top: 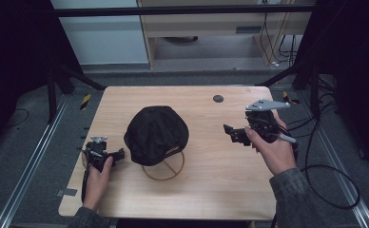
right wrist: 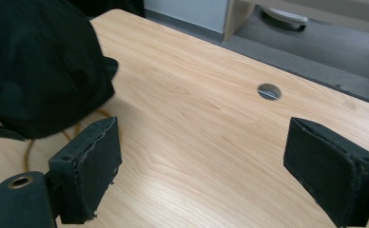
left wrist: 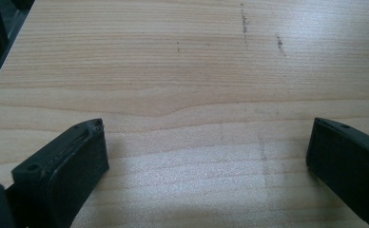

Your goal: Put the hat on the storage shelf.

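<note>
A black cap (top: 156, 133) lies in the middle of the wooden table (top: 211, 185), its crown up. A thin tan ring (top: 166, 172) pokes out from under its near edge. My left gripper (top: 120, 154) is held low just left of the cap, apart from it. In the left gripper view it (left wrist: 208, 128) is open, with bare wood between its jaws. My right gripper (top: 228, 130) hovers to the right of the cap, pointing toward it. In its own view it (right wrist: 202, 126) is open and empty, with the cap (right wrist: 35, 66) and ring (right wrist: 28, 152) at the left.
A round grey cable hole (top: 218, 99) sits in the table's far right part, also seen as the hole (right wrist: 269, 91). Black cables (top: 325, 175) loop on the floor right of the table. Metal frame rails (top: 28, 161) run along both sides.
</note>
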Motion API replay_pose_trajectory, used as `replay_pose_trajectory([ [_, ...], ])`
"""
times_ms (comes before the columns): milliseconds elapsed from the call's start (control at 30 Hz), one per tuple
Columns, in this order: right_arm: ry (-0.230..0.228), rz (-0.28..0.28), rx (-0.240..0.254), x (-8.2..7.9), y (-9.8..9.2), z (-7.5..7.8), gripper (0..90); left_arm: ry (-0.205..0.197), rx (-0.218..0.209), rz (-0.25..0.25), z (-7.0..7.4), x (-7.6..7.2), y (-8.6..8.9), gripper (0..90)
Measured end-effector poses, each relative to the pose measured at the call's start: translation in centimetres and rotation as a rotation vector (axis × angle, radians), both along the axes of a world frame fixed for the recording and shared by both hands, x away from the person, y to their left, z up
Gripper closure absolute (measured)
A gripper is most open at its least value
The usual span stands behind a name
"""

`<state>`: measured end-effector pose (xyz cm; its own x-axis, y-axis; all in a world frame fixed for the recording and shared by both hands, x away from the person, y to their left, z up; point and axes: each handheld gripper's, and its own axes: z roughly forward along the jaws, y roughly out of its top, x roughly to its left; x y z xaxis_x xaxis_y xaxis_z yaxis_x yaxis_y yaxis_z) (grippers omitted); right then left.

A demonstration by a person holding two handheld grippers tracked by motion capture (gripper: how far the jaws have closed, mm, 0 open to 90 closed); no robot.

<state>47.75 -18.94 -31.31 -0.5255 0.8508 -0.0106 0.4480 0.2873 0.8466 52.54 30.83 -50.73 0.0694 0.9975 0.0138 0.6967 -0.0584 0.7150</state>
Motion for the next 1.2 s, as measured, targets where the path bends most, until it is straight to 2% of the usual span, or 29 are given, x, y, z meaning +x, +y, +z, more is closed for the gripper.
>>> replay_pose_trajectory([
  [233, 0.012, -0.027, 0.007, -0.7, -1.6, -3.1, 12.7, 0.0, 0.0, 0.0, 0.0, 0.0, 0.0, 0.0],
  [367, 0.046, -0.037, 0.009, -0.9, -2.2, -5.7, 12.7, 0.0, 0.0, 0.0, 0.0, 0.0, 0.0, 0.0],
  [567, 0.099, -0.065, 0.043, -0.7, -2.7, -9.7, 12.6, 0.0, 0.001, 0.014, 0.0, 0.0, 0.0, 0.0],
  [633, 0.115, -0.076, 0.038, -0.5, -2.8, -11.1, 12.6, 0.0, 0.0, 0.015, 0.0, 0.0, 0.0, 0.0],
  [767, 0.133, -0.091, 0.038, 0.0, -2.9, -13.0, 12.6, 0.0, 0.0, 0.016, 0.0, 0.0, 0.0, 0.0],
  [1200, 0.175, -0.126, 0.038, 1.8, -2.2, -16.1, 12.9, -0.002, 0.0, 0.017, 0.0, -0.1, 0.1, 0.0],
])
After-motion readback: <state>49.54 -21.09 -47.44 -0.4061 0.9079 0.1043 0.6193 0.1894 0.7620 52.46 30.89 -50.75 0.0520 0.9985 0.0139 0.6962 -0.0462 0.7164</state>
